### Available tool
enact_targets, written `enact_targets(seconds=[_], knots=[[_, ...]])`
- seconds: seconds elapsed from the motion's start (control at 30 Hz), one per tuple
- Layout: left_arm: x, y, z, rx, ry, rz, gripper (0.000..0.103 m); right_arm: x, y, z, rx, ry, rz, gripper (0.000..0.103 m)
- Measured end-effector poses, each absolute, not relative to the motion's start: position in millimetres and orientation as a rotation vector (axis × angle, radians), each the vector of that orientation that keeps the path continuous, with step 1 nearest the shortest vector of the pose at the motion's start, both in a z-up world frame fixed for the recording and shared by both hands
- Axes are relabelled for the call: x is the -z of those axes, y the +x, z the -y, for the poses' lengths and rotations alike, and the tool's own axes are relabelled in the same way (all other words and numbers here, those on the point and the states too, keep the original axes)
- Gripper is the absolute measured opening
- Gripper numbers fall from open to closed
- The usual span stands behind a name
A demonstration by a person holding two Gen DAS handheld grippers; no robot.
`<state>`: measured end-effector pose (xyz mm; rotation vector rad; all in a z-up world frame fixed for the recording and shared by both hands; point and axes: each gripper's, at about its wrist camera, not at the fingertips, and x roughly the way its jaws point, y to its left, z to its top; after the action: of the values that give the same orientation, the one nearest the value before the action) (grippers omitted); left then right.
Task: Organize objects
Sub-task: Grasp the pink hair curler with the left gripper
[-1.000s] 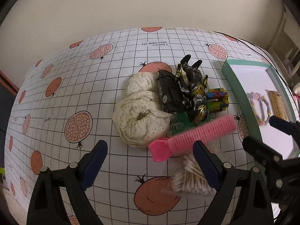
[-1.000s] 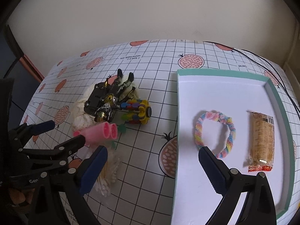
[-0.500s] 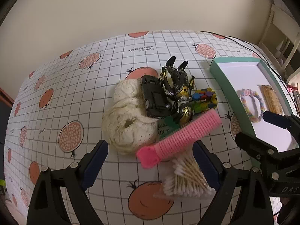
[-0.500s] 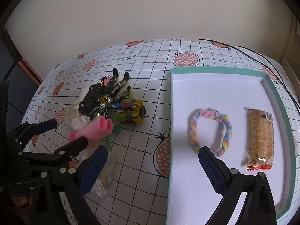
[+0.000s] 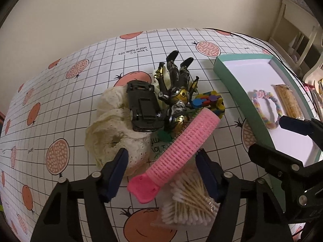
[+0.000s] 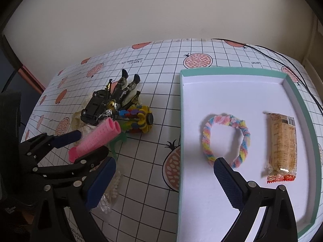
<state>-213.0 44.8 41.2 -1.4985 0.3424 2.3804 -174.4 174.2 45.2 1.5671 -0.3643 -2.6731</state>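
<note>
my left gripper (image 5: pixel 161 173) hangs wide open over the pile, and the pink hair roller (image 5: pixel 177 151) lies right between its fingers, atop the cotton swabs (image 5: pixel 189 203). its long axis runs diagonally, from near-left up toward far-right, so i judge i must turn my wrist to close across it. my right gripper (image 6: pixel 163 181) is also open and empty, over the edge of the teal tray (image 6: pixel 298 98), farther from the roller.

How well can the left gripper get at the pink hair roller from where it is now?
Probably well, yes. The left gripper is open, and the pink hair roller lies on top of the pile, between its fingers, with nothing over it.
</note>
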Motion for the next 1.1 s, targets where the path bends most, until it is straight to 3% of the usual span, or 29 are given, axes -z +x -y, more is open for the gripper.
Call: enact_targets(seconds=[0.13, 0.37, 0.47, 1.1], knots=[[-41, -212, -46, -2.360, -1.497, -0.328, 0.049, -45, -174, -174, 2.672, 1.568, 0.364, 0.099], [-44, -211, -42, -2.354, -1.495, -0.289, 0.042, -44, -176, -171, 2.672, 1.569, 0.358, 0.099], [-47, -211, -38, -2.370, -1.498, -0.259, 0.031, -44, -178, -170, 2.670, 1.569, 0.353, 0.099], [-62, -217, 20, -2.500, -1.578, 0.028, 0.026, -45, -177, -126, 2.602, 1.530, 0.218, 0.098]])
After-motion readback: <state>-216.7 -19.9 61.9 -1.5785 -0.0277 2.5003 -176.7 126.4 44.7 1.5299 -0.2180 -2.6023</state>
